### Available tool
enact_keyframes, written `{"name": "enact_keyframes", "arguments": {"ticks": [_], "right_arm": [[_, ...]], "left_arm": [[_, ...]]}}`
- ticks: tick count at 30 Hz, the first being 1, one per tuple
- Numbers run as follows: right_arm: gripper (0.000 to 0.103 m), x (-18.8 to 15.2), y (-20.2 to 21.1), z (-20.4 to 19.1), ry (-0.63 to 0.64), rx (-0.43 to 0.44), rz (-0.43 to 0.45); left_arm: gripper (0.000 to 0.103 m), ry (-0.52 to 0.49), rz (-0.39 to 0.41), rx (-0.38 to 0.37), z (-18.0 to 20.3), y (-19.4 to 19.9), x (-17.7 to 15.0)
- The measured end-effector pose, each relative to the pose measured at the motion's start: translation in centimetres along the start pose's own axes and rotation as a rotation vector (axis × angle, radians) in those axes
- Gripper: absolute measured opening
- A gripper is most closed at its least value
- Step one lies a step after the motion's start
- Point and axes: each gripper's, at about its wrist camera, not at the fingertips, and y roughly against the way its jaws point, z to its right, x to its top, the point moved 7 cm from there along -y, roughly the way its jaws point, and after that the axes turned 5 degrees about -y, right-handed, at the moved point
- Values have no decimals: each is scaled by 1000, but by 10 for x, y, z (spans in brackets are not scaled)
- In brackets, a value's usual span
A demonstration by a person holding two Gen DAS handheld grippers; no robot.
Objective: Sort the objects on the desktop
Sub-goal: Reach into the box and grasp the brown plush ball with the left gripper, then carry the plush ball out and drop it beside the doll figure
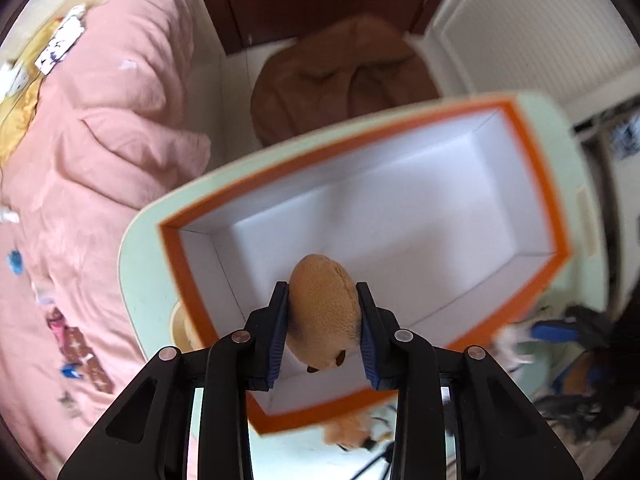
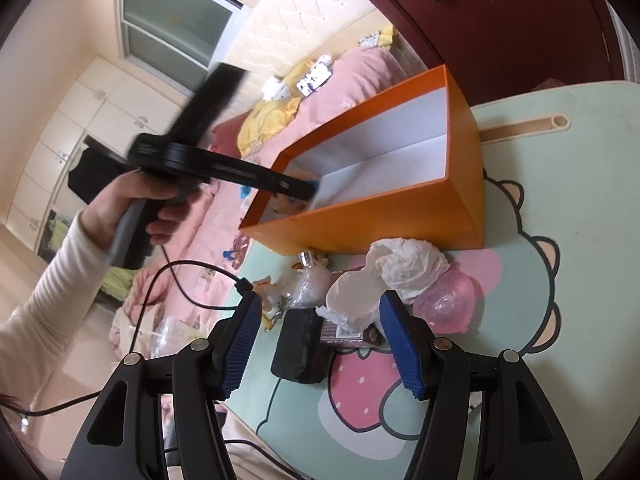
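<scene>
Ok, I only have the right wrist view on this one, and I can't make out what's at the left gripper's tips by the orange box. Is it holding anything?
Observer: Yes. The left gripper is shut on a tan plush toy, with a pad pressing on each side.
Operator: Is the toy over the box or outside it?
Observer: Over the opening of the orange box, near one end, with the box's white floor behind it.
Operator: Anything already in the box?
Observer: Nothing shows on the visible white floor. The patch behind the toy and the gripper is hidden.
</scene>
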Motion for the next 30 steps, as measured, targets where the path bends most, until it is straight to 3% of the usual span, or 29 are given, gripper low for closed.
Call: {"name": "enact_keyframes", "arguments": {"ticks": [5,10,13,16,22,30], "right_arm": [[61,-2,1,3,10,-31,15],[62,-6,3,8,2,-56,19],[62,-7,4,10,1,-61,24],[62,-8,4,11,2,-68,28],[62,-12,7,11,26,-95,41],[62,-13,8,11,31,-104,51]], "left_arm": [[33,40,172,-89,5,52,-20],[33,64,260,-161,11,69,-53],[33,55,273,-184,21,57,-76],[33,39,291,-158,34,33,-100],[33,88,310,-210,44,-5,-131],[38,50,354,-178,63,-22,-132]]}}
